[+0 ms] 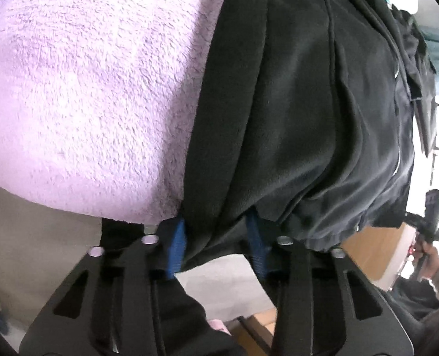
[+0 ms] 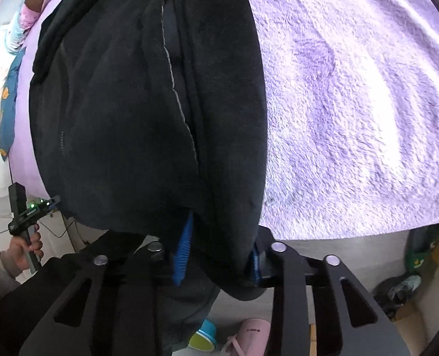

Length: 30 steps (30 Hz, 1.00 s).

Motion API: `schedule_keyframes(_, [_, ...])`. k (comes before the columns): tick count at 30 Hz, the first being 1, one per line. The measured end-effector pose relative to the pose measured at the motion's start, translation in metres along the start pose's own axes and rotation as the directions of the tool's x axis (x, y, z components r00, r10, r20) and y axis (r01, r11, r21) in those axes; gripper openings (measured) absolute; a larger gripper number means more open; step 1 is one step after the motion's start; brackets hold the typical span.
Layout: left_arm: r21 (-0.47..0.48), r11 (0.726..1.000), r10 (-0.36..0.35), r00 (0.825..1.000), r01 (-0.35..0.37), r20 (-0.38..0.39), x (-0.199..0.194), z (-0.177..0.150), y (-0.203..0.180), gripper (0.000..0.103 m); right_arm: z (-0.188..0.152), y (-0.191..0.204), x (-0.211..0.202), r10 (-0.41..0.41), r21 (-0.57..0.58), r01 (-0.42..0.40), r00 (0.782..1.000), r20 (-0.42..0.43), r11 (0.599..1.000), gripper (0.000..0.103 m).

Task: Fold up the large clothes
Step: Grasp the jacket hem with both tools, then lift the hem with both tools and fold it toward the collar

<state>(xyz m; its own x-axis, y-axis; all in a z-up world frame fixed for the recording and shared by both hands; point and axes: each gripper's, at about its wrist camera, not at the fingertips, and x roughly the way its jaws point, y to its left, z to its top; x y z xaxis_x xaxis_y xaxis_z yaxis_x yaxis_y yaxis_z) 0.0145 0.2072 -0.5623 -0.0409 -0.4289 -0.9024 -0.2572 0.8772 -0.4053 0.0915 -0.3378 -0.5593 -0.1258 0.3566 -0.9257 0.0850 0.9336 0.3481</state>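
We've got the black jacket (image 1: 293,112) lying on the lilac fleece blanket (image 1: 79,89), hem at the blanket's near edge. Left gripper (image 1: 216,243) and right gripper (image 2: 219,249) each pinch that hem; let's lift evenly, keeping it taut.

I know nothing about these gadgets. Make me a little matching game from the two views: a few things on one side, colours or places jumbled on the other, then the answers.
Things:
1. jacket
2. blanket
3. pads
4. shoe

Descriptions:
A. fluffy lilac, spread under the garment
B. pink, down on the floor
C. black, hem between both tools' fingers
D. blue, lining the fingers

Pairs: 1-C, 2-A, 3-D, 4-B

The left tool and the right tool each have the hem between their fingers.
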Motion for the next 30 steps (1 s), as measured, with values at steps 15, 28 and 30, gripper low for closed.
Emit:
schedule_keyframes(15, [0.030, 0.998, -0.060, 0.997, 0.062, -0.050, -0.031, 0.006, -0.007, 0.009, 0.004, 0.028, -0.030, 0.099, -0.115, -0.097, 0.995, 0.014, 0.989, 0.017])
schedule_keyframes(28, [0.051, 0.995, -0.086, 0.993, 0.090, -0.085, -0.101, 0.037, -0.046, 0.009, 0.020, 0.069, -0.110, 0.231, -0.216, -0.190, 0.956, 0.183, 0.958, 0.016])
schedule_keyframes(30, [0.070, 0.993, -0.089, 0.993, 0.094, -0.081, -0.115, 0.048, -0.055, 0.009, 0.026, 0.070, -0.122, 0.246, -0.231, -0.197, 0.947, 0.206, 0.953, 0.016])
